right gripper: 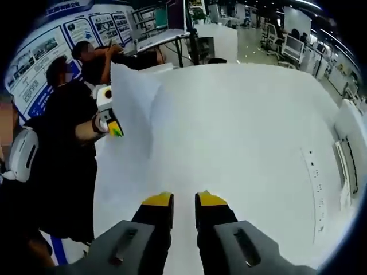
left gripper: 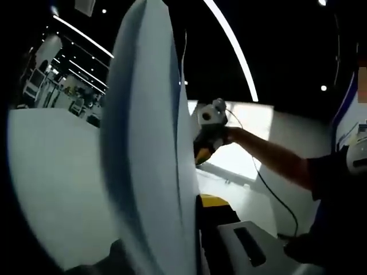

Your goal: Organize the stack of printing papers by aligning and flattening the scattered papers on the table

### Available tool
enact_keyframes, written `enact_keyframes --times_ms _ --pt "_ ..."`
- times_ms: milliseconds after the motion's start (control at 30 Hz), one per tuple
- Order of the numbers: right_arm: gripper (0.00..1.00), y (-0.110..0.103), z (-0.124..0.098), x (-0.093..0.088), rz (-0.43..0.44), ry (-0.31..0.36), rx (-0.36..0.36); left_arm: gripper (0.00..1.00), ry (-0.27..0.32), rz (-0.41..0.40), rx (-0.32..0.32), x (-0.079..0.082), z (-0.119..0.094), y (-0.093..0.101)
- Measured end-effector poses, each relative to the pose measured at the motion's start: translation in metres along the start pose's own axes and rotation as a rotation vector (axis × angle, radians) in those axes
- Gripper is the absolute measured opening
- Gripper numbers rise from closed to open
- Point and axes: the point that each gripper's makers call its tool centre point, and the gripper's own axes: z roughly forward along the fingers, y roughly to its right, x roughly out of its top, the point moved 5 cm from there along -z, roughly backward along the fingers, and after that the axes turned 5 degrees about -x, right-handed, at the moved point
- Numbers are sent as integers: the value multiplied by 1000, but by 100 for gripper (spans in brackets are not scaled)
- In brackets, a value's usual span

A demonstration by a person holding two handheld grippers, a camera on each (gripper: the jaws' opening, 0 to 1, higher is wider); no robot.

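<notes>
In the right gripper view we are seeing the left gripper (right gripper: 114, 129) gripping the papers (right gripper: 189, 137), lifted off the white tabletop (right gripper: 269, 132); our right gripper (right gripper: 184, 200) is clenching their near edge. The left gripper view is showing the papers (left gripper: 146, 149) edge-on, right gripper (left gripper: 200, 152) beyond.

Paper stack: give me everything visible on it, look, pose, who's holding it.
The paper stack is plain white printer sheets, lifted off the table and held up between both grippers. In the right gripper view the right gripper pinches its near edge and the left gripper grips the far corner, which peaks upward. In the left gripper view the stack stands on edge, bowed, sheets slightly fanned, not yet squared.
</notes>
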Motion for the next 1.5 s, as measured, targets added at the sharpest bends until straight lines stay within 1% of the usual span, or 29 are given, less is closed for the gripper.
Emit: enact_keyframes --times_ms 100,167,300,333,367,433,500,567,600,633,700,767,833,933,1000,1033,1100,1133,1167,1200,1233,1300,1367,1433,1500 --pt "11 -1 6 -10 4 14 -4 6 2 3 4 0 0 0" --pt "11 3 10 -14 15 20 -25 6 1 4 6 0 0 0" --pt "11 2 12 -21 -5 45 -39 6 -3 3 9 -1 0 0" --pt "11 2 11 -21 -2 63 -45 6 -4 3 10 -1 0 0" --pt "10 1 11 -19 11 99 -49 6 -5 3 10 -1 0 0" --pt "10 -5 8 -16 32 197 -31 6 -6 6 11 -1 0 0" --pt "10 -7 7 -17 37 237 -31 6 -7 8 13 -1 0 0" --pt "10 -2 4 -20 36 306 -27 6 -12 12 14 -2 0 0" --pt "10 1 4 -22 38 322 -44 6 -15 14 15 -2 0 0" --pt "10 5 3 -23 35 357 -64 6 -16 16 15 -2 0 0" --pt "9 7 4 -28 39 383 -75 6 -19 18 15 -2 1 0" --pt "9 6 8 -33 48 384 -89 6 -22 19 17 -2 1 0" --pt "9 9 8 -35 52 387 -106 6 -22 20 18 -2 0 -1" --pt "9 13 5 -36 71 424 -121 6 -18 20 19 -1 0 -1" --pt "9 18 0 -33 90 490 -176 6 -16 18 19 0 0 -1" --pt "9 15 -2 -33 109 517 -180 6 -15 18 19 0 0 -1" --pt "9 13 -9 -30 115 583 -195 6 -18 19 19 0 0 -1" --pt "10 10 -10 -34 118 590 -207 6 -21 21 19 0 0 -2" --pt "10 9 -12 -34 101 613 -228 6 -23 24 20 0 0 -2" --pt "10 11 -12 -35 105 624 -239 6 -25 26 21 -1 0 -2" --pt "11 12 -12 -36 106 622 -239 6 -28 29 21 -1 0 -1" --pt "16 17 -10 -35 130 644 -259 6 -19 21 14 0 0 -1" --pt "17 18 -7 -36 144 646 -260 6 -11 13 14 2 -1 -2" --pt "17 18 -7 -34 161 683 -260 6 -5 15 15 2 -1 -1" --pt "19 11 -6 -35 191 718 -242 6 3 14 14 4 -2 -2"
